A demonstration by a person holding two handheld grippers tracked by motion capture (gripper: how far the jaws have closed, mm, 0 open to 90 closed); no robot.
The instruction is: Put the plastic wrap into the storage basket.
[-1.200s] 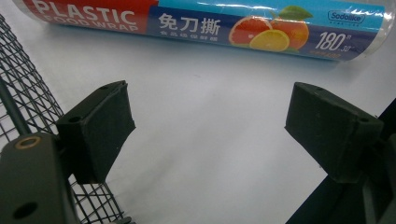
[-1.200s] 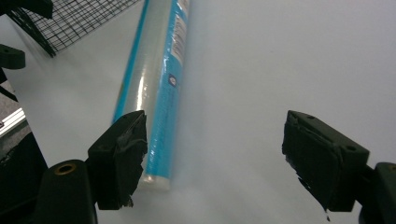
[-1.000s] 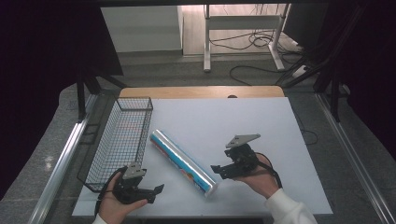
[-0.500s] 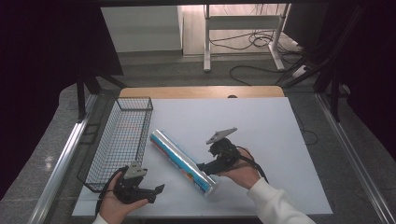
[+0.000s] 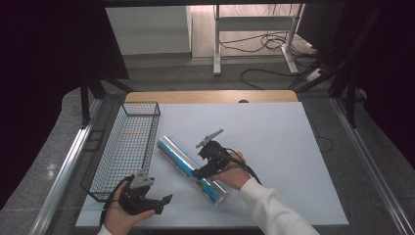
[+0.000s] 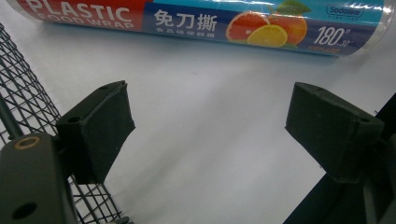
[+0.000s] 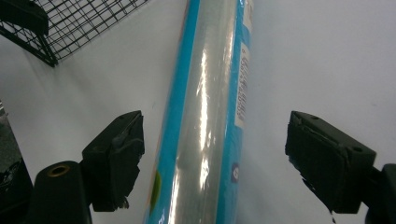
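roll: plastic wrap roll (image 5: 192, 166) lies diagonal on the white table (image 5: 274, 147), just beside the wire basket (image 5: 128, 147), likely bound for it.
right gripper: your right gripper (image 5: 201, 172) straddles the roll mid-length; jaws have just been opening, wide apart, pads off the film, nothing held.
left gripper: your left gripper (image 5: 159, 204) idles near the basket's near corner, jaws well open, empty; looks ready to support.
hidden: the roll's far side is cut off in the right gripper view; its near end is partly covered by your hand in the high view.

Left tongs (image 6: 210, 135) spread wide over white table (image 6: 205, 93), plastic wrap roll (image 6: 205, 21) beyond (orange-fruit label), wire basket (image 6: 23, 93) leftward
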